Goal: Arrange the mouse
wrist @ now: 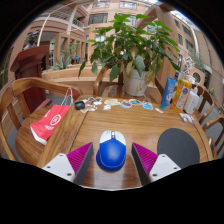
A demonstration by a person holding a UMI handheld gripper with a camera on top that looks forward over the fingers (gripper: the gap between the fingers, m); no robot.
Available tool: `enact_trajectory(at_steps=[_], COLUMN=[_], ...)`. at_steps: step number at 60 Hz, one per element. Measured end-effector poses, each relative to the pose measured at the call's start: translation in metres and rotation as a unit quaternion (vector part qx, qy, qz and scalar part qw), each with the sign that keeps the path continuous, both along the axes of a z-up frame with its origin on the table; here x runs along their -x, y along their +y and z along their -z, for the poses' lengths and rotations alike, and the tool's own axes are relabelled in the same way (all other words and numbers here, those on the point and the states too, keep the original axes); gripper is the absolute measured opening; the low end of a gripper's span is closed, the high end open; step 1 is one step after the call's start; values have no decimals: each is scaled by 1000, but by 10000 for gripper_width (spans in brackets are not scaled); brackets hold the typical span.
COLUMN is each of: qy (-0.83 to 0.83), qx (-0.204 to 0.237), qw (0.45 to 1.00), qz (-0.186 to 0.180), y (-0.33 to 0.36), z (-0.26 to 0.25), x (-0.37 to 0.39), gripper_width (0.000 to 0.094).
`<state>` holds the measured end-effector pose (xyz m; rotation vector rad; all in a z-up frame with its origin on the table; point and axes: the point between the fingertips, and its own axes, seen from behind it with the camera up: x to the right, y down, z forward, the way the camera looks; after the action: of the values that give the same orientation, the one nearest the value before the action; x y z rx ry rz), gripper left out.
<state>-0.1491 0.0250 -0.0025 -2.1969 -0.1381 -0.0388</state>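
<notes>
A blue and white computer mouse [111,150] lies on the wooden table [130,122], between my two fingers. My gripper [111,160] is open: the magenta pads [80,158] stand at either side of the mouse with a small gap on each side. The mouse rests on the table on its own. A dark round mouse pad [179,147] lies on the table just to the right of the right finger.
A red bag [50,123] lies on a wooden chair at the left. A potted plant [133,60] stands at the far side of the table, with coloured stickers [120,103] before it. A blue can [168,94] and bottles stand at the right.
</notes>
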Motion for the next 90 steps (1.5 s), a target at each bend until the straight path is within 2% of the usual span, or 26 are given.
enact_trajectory(at_steps=[4, 11, 22, 27, 31, 37, 43, 47, 51, 52, 54, 58, 60, 67, 74, 82, 86, 90], qy=[10, 26, 18, 22, 37, 89, 103, 98, 88, 81, 71, 55, 49, 34, 42, 48, 50, 53], qx=[17, 13, 10, 8, -26, -105, -185, -200, -187, -183, -160, -109, -89, -18, 18, 25, 31, 22], qw=[1000, 1000, 1000, 999, 998, 989, 976, 974, 978, 980, 985, 992, 994, 998, 997, 997, 997, 997], qz=[-3, 0, -7, -21, -38, -59, -51, -37, -17, -11, 4, 27, 36, 51, 59, 56, 57, 58], y=[11, 24, 27, 23, 14, -2, -13, -11, -8, -13, -1, 3, -7, -12, -21, -24, -29, -36], z=[10, 10, 9, -1, -39, -139, -230, -255, -242, -223, -214, -161, -116, -42, -1, 7, 5, -11], x=[5, 6, 9, 12, 14, 5, -42, -81, -123, -133, -156, -190, -201, -226, -232, -234, -234, -234], gripper_width=[719, 501, 365, 356, 358, 358, 357, 356, 355, 354, 354, 354, 354, 356, 403, 500, 625, 859])
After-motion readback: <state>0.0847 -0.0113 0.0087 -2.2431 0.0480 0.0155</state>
